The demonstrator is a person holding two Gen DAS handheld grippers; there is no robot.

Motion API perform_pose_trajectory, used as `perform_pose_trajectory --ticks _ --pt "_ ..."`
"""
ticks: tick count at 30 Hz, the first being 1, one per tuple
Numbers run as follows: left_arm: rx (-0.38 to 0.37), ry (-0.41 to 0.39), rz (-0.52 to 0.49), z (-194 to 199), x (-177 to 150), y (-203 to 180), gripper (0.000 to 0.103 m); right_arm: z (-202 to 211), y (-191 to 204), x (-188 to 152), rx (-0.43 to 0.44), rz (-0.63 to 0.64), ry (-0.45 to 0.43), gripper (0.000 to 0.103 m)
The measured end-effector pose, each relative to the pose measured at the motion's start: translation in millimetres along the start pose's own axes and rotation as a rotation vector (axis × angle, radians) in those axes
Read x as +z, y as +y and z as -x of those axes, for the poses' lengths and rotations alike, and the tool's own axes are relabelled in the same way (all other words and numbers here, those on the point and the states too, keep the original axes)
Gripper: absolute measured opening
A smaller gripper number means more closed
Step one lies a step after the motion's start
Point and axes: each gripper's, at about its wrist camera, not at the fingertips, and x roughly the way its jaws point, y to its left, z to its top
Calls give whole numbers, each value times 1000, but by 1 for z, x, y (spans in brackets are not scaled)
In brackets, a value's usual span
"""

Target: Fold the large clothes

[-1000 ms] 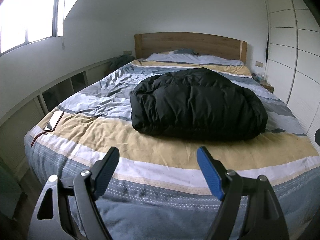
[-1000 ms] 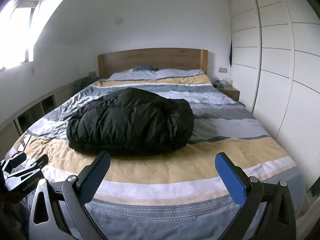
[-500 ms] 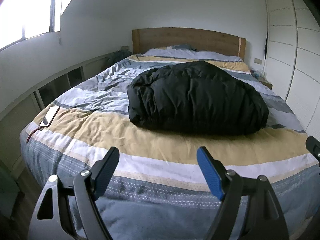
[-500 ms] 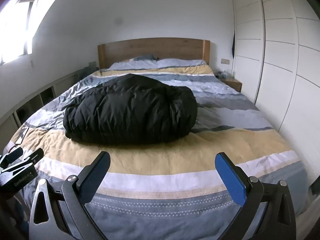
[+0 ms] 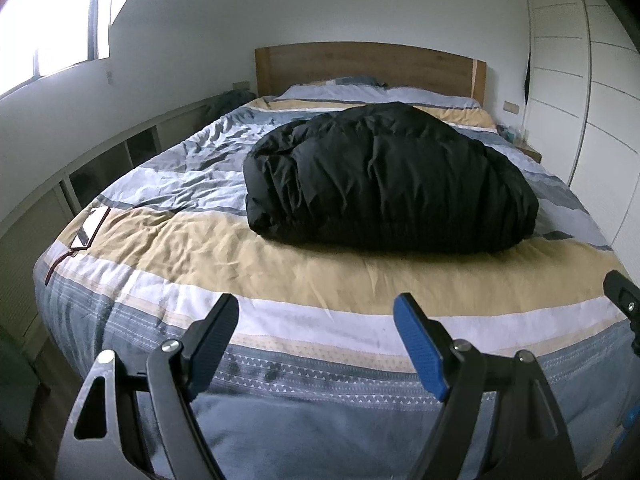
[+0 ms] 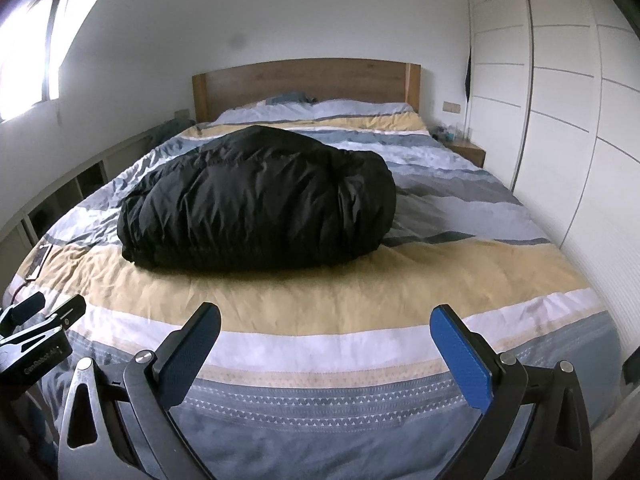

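A bulky black puffer coat (image 5: 388, 176) lies bundled in the middle of the bed (image 5: 192, 248), seen from the right wrist too as the coat (image 6: 260, 200) on the striped bed cover (image 6: 460, 264). My left gripper (image 5: 316, 316) hovers open over the foot of the bed, well short of the coat, nothing between its fingers. My right gripper (image 6: 326, 324) is also open and empty above the foot edge. The left gripper's body (image 6: 32, 340) shows at the left edge of the right wrist view.
A phone (image 5: 92, 226) with a red cord lies near the bed's front left corner. Low white shelving (image 5: 100, 168) runs along the left wall. White wardrobe doors (image 6: 560, 120) stand close on the right, with a nightstand (image 6: 466, 148) beside the wooden headboard (image 5: 368, 66).
Both grippers have sunk a little toward the foot of the bed, so the coat and headboard sit higher in view. Both stay open. The coat has not moved.
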Motion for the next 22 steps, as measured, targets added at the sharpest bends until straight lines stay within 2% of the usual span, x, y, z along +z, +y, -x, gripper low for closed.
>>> perform_pose_trajectory --ticks 22 --pt "-9 11 9 -7 -3 3 79 -11 1 -7 -6 0 33 103"
